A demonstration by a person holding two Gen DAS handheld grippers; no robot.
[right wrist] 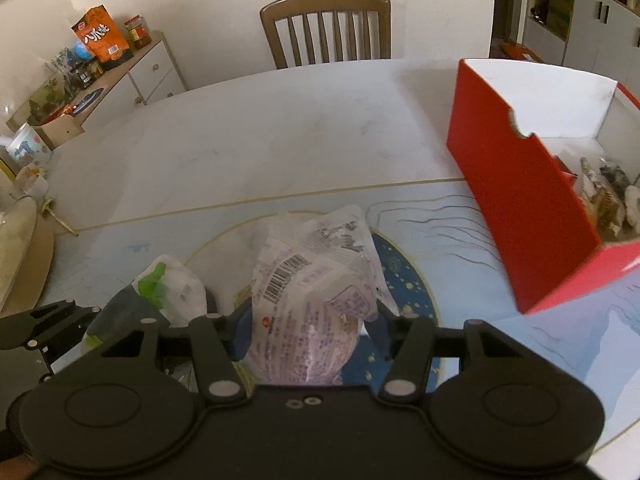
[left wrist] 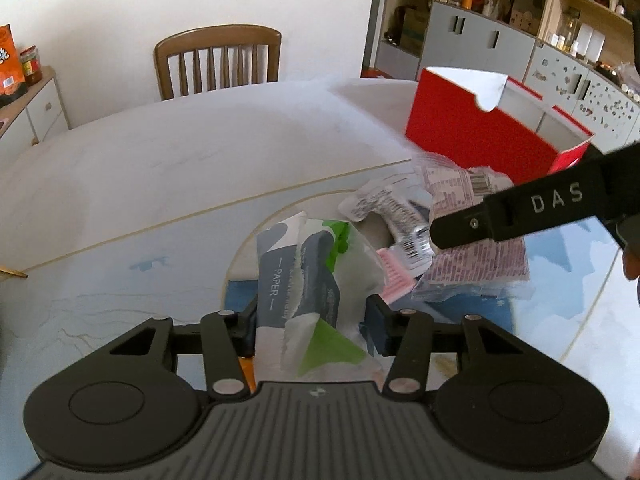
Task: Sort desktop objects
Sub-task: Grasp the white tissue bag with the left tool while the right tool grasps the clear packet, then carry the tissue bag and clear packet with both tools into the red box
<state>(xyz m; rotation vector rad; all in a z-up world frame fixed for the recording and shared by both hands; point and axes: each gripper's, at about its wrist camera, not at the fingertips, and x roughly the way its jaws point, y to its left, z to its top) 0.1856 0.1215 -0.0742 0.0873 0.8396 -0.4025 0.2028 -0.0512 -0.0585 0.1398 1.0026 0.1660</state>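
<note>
The grey and green tissue pack (left wrist: 298, 276) is clamped in the left tool (left wrist: 308, 320) and the printed snack bag (right wrist: 316, 292) in the right tool (right wrist: 308, 320), both just above the desk (right wrist: 260, 140). I think each should be carried level over the red box (right wrist: 520, 208) at the right, which already holds some items, and released only when well inside its walls

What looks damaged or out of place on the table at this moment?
The grey and green paper tissue pack held in the left tool looks torn open, with its wrapper ragged. The red cardboard box stands askew to the table edge line, with some items already inside. Nothing looks spilled.
</note>
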